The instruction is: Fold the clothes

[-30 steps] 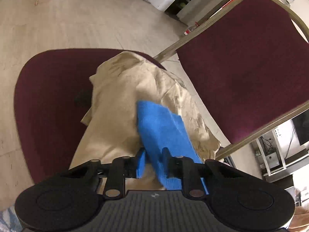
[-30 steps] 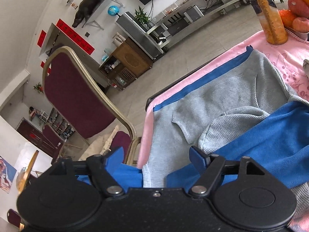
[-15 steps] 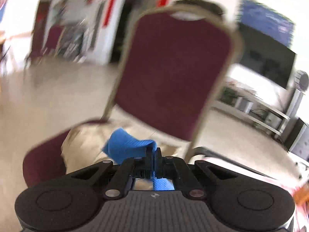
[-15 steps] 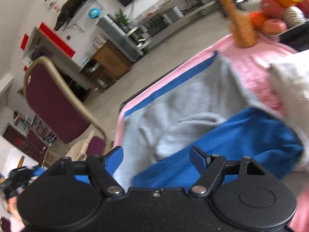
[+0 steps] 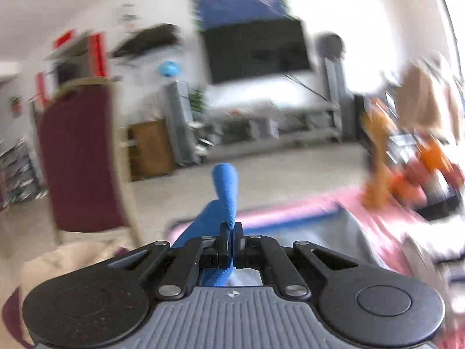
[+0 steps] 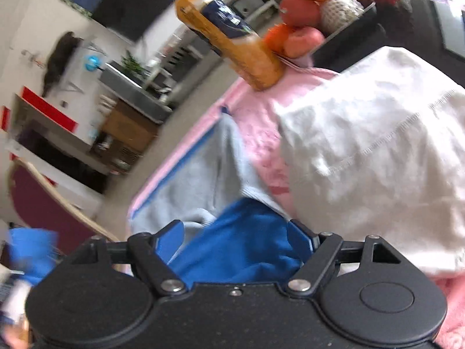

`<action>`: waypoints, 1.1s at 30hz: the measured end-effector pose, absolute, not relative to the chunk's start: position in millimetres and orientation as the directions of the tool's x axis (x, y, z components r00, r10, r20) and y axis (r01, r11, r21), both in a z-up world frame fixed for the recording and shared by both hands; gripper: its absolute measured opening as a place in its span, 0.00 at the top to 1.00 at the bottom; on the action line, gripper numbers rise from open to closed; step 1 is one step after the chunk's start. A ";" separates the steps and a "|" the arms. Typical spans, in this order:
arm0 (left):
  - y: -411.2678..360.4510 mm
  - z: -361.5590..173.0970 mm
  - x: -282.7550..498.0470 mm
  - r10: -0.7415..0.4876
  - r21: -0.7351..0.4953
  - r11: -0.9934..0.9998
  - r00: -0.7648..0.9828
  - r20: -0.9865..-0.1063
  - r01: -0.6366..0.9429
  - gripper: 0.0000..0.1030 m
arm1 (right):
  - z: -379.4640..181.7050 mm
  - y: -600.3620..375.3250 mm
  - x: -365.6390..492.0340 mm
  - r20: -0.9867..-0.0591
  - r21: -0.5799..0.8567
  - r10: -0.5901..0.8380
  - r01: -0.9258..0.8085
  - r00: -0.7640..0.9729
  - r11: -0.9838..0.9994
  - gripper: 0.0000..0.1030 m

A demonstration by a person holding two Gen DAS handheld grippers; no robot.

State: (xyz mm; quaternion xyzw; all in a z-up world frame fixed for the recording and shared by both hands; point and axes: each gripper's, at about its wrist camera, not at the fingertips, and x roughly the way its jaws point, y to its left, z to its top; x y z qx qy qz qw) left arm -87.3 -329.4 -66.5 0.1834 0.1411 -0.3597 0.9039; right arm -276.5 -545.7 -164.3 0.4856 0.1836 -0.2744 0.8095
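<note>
- Nearest, the left gripper (image 5: 231, 232) has its jaws pinched tight on a fold of the blue garment (image 5: 225, 192); a tongue of the cloth stands up past the fingertips and the rest trails down and back under the tool, toward the chair side.
- The right gripper (image 6: 235, 238) has its jaws spread wide, and the bulk of the same blue cloth lies between and just below them, not pinched (the pads do not appear to press it); this hand seems the nearer to the main heap.
- So the garment's long axis looks to run from the left pinch, out at the left edge of the right wrist view, across to the right fingers; spreading it flat likely turns on that line.
- Beneath lies the grey garment (image 6: 200, 180) on the pink tablecloth (image 6: 255, 133); the white garment (image 6: 375, 157) just to the right.
- Both tools tip somewhat downward; farther off stand the orange bottle (image 6: 232, 43) and a maroon chair (image 5: 78, 157).
</note>
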 end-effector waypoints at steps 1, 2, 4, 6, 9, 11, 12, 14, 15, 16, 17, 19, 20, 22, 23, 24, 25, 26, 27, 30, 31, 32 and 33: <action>-346.9 -85.8 -99.0 -0.598 0.254 0.648 0.686 -0.415 0.718 0.99 | -162.9 -545.6 -276.7 -0.562 0.679 -0.275 0.625 0.780 0.385 0.25; -362.8 -105.5 -108.8 -0.591 0.281 0.619 0.671 -0.448 0.733 0.92 | -163.3 -545.5 -275.3 -0.569 0.668 -0.280 0.634 0.773 0.390 0.25; -387.7 -142.8 -128.1 -0.561 0.317 0.549 0.622 -0.546 0.773 0.84 | -164.3 -545.4 -272.7 -0.582 0.651 -0.285 0.646 0.762 0.398 0.25; -394.4 -164.8 -142.8 -0.538 0.316 0.489 0.566 -0.625 0.813 0.83 | -166.0 -546.7 -272.3 -0.575 0.666 -0.269 0.634 0.772 0.394 0.25; -375.9 -161.7 -157.1 -0.565 0.317 0.415 0.515 -0.645 0.853 0.77 | -167.8 -548.6 -275.0 -0.577 0.666 -0.270 0.635 0.771 0.392 0.25; -352.6 -146.5 -150.1 -0.592 0.311 0.401 0.503 -0.630 0.862 0.69 | -168.8 -548.8 -273.4 -0.579 0.666 -0.261 0.633 0.772 0.394 0.25; -339.4 -139.3 -141.8 -0.597 0.302 0.409 0.502 -0.625 0.861 0.69 | -169.1 -548.5 -272.2 -0.581 0.666 -0.256 0.632 0.773 0.397 0.25; -312.8 -125.4 -121.7 -0.590 0.284 0.446 0.517 -0.620 0.849 0.69 | -168.7 -545.2 -266.7 -0.586 0.656 -0.241 0.628 0.773 0.420 0.25; -300.2 -120.3 -107.6 -0.574 0.279 0.484 0.542 -0.614 0.829 0.69 | -168.3 -542.7 -262.5 -0.591 0.646 -0.233 0.626 0.772 0.437 0.25; -286.4 -116.6 -89.4 -0.552 0.275 0.529 0.572 -0.606 0.803 0.69 | -168.1 -540.4 -258.1 -0.596 0.637 -0.224 0.624 0.771 0.453 0.25; -274.0 -114.5 -70.2 -0.522 0.272 0.579 0.606 -0.601 0.768 0.69 | -168.3 -538.5 -253.5 -0.601 0.630 -0.213 0.621 0.770 0.466 0.25; -251.0 -112.1 -31.2 -0.447 0.257 0.681 0.667 -0.596 0.686 0.70 | -170.2 -535.0 -239.8 -0.617 0.623 -0.171 0.609 0.768 0.491 0.28; -239.6 -110.7 -12.4 -0.411 0.241 0.727 0.688 -0.598 0.643 0.73 | -171.4 -533.3 -231.7 -0.625 0.621 -0.144 0.601 0.767 0.503 0.32; -224.0 -116.9 22.2 -0.344 0.207 0.795 0.705 -0.621 0.570 0.77 | -174.9 -530.5 -214.8 -0.645 0.618 -0.090 0.587 0.759 0.523 0.51; -218.9 -122.8 36.1 -0.326 0.180 0.819 0.698 -0.638 0.546 0.82 | -179.0 -530.7 -203.7 -0.665 0.613 -0.063 0.591 0.744 0.524 0.55; -213.0 -130.2 45.9 -0.323 0.137 0.837 0.680 -0.658 0.530 0.82 | -183.4 -531.2 -193.6 -0.682 0.608 -0.038 0.596 0.730 0.525 0.58; -208.7 -138.5 53.4 -0.324 0.089 0.852 0.654 -0.683 0.516 0.82 | -189.0 -532.5 -184.8 -0.695 0.608 -0.018 0.601 0.718 0.519 0.61; -206.2 -147.3 60.3 -0.326 0.042 0.865 0.624 -0.711 0.500 0.82 | -195.8 -534.6 -176.2 -0.709 0.609 0.003 0.610 0.705 0.506 0.62; -204.6 -153.4 65.1 -0.321 0.013 0.876 0.601 -0.732 0.483 0.82 | -202.3 -536.9 -169.4 -0.719 0.612 0.020 0.620 0.695 0.490 0.64; -208.3 -158.5 65.1 -0.319 0.009 0.874 0.589 -0.743 0.485 0.81 | -221.7 -541.1 -159.4 -0.751 0.611 0.042 0.669 0.659 0.423 0.65; -210.4 -159.6 63.9 -0.321 0.014 0.869 0.587 -0.743 0.494 0.81 | -226.2 -541.2 -161.5 -0.752 0.619 0.046 0.681 0.658 0.392 0.65; -212.6 -161.8 63.6 -0.318 0.021 0.865 0.579 -0.751 0.501 0.81 | -229.9 -541.1 -164.1 -0.750 0.629 0.049 0.688 0.660 0.362 0.65; -213.2 -164.0 63.1 -0.308 0.027 0.864 0.570 -0.762 0.503 0.81 | -231.7 -541.1 -167.4 -0.741 0.644 0.053 0.687 0.669 0.337 0.65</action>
